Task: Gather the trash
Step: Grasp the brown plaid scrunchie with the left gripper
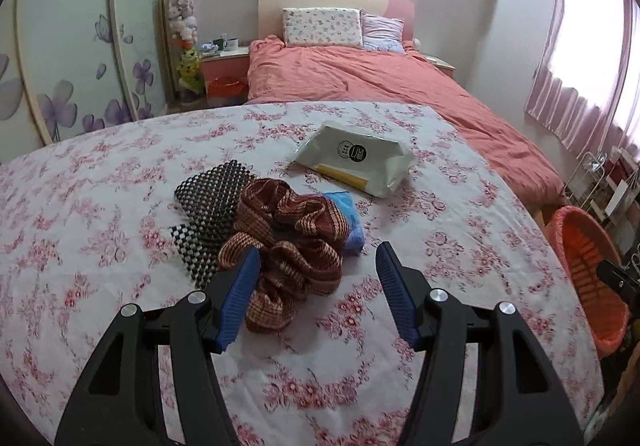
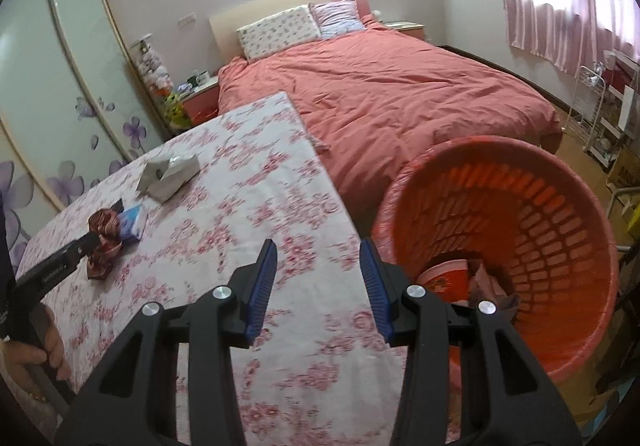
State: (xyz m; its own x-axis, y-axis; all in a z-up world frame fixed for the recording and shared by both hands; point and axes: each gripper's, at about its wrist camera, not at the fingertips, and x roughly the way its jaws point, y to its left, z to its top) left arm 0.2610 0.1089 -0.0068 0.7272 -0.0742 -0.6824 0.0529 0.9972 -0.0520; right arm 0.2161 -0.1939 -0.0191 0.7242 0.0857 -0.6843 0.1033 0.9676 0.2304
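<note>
On the floral-clothed table lie a crumpled brown woven cloth, a black mesh mat, a blue packet and a white plastic mailer bag. My left gripper is open, its left finger right at the brown cloth's near side. My right gripper is open and empty over the table's right edge, beside an orange plastic basket that holds a few scraps. The cloth and the mailer bag also show in the right wrist view.
A bed with a coral duvet stands behind the table. A wardrobe with flower-printed doors is at the left. A nightstand with cups sits by the bed. A wire rack stands at the far right under pink curtains.
</note>
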